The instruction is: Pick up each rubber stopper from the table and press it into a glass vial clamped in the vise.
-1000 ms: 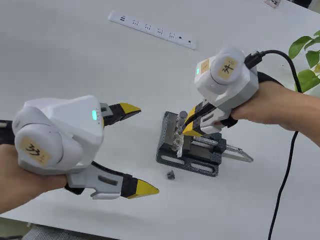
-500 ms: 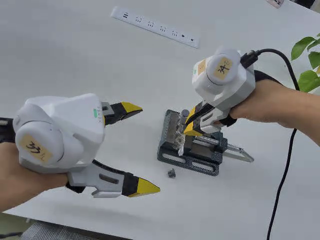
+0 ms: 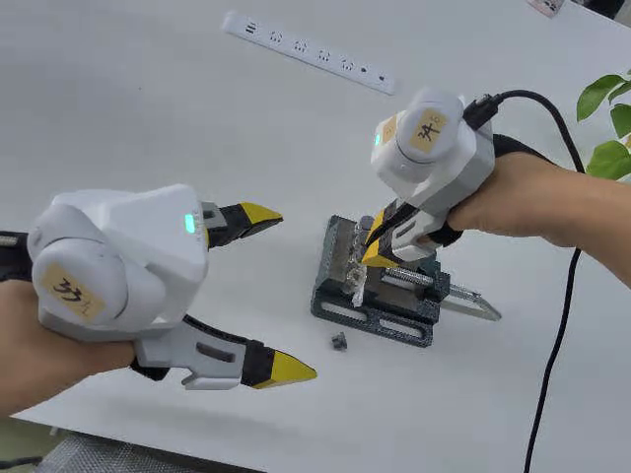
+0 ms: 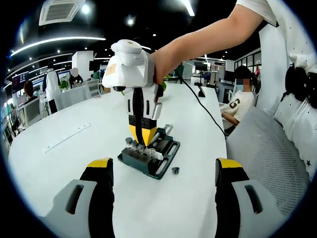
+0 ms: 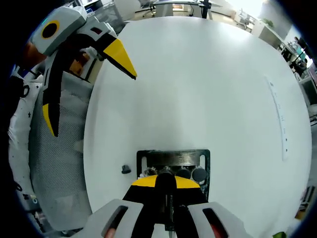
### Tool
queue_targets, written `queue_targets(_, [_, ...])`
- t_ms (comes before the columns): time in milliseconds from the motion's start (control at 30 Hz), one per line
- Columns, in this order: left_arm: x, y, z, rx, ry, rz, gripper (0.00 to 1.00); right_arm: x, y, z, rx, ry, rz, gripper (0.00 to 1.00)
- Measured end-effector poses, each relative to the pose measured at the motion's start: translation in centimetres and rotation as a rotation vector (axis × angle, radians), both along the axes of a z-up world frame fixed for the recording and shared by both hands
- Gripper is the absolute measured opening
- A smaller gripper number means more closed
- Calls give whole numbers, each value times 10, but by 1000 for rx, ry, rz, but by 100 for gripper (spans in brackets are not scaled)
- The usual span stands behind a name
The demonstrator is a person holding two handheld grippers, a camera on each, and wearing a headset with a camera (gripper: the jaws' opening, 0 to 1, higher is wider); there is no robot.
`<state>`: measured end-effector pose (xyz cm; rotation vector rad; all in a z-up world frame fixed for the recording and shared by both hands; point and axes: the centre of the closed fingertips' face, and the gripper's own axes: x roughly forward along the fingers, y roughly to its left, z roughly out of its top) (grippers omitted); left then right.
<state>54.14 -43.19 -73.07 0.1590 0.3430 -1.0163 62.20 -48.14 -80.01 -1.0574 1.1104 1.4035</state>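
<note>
A dark vise point(image 3: 375, 313) holds a row of clear glass vials point(image 3: 351, 264); the far vial carries a grey stopper point(image 3: 365, 225). My right gripper point(image 3: 379, 248) points down onto that row, its yellow-tipped jaws shut on a dark rubber stopper point(image 5: 166, 181) directly above the vials point(image 5: 182, 173). A loose stopper point(image 3: 339, 342) lies on the table in front of the vise and is also in the other views point(image 4: 175, 170) point(image 5: 126, 169). My left gripper point(image 3: 274, 292) hovers open and holds nothing, to the left of the vise point(image 4: 148, 157).
A white power strip point(image 3: 311, 51) lies at the back of the white table point(image 3: 148, 118). The vise handle point(image 3: 473, 302) sticks out to the right. A black cable point(image 3: 560, 325) trails from the right gripper, and plant leaves point(image 3: 606, 108) reach in at the right edge.
The right gripper's body has leaned slightly to the left over the vise while its tips stay on the vial row. The left gripper has barely moved.
</note>
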Motion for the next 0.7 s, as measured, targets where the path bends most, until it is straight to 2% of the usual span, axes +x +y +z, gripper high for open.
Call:
queue_targets(167, [1, 1, -1, 0, 1, -1, 83, 1, 1, -1, -17, 6, -13, 5])
queue_targets(433, [4, -1, 1, -10, -1, 2, 83, 1, 1, -3, -81, -20, 39, 4])
queue_targets(700, [4, -3, 4, -5, -4, -5, 82, 2, -1, -1, -36, -17, 28, 7])
